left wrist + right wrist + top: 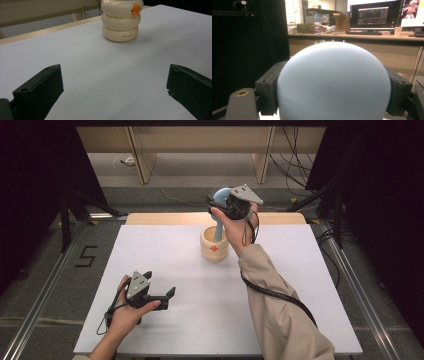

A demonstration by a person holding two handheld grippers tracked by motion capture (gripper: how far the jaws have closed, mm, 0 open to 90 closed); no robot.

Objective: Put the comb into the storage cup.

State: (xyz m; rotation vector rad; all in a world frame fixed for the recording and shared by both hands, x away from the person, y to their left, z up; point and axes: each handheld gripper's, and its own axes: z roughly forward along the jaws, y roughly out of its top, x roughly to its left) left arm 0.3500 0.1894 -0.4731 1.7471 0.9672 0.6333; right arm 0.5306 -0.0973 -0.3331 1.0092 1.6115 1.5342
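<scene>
A cream ringed cup [214, 247] with an orange mark stands on the white table [165, 255], right of centre toward the far side. A light-blue brush [219, 196] stands upright in it, handle down in the cup and bristles facing away. My right gripper [220, 205] is shut on the brush's rounded head [334, 82], with one black jaw pressing each side. My left gripper [169, 298] rests low near the front left of the table, open and with nothing in it. In the left gripper view the cup [121, 22] stands ahead of the gripper [115, 92], well beyond the jaws.
A wooden strip [165, 218] borders the table's far edge. Metal rails [45, 300] run along the floor on both sides, and a "5" [86, 256] is marked on the floor at the left. Cables [295, 165] lie behind the table. A desk with monitors [372, 17] stands beyond.
</scene>
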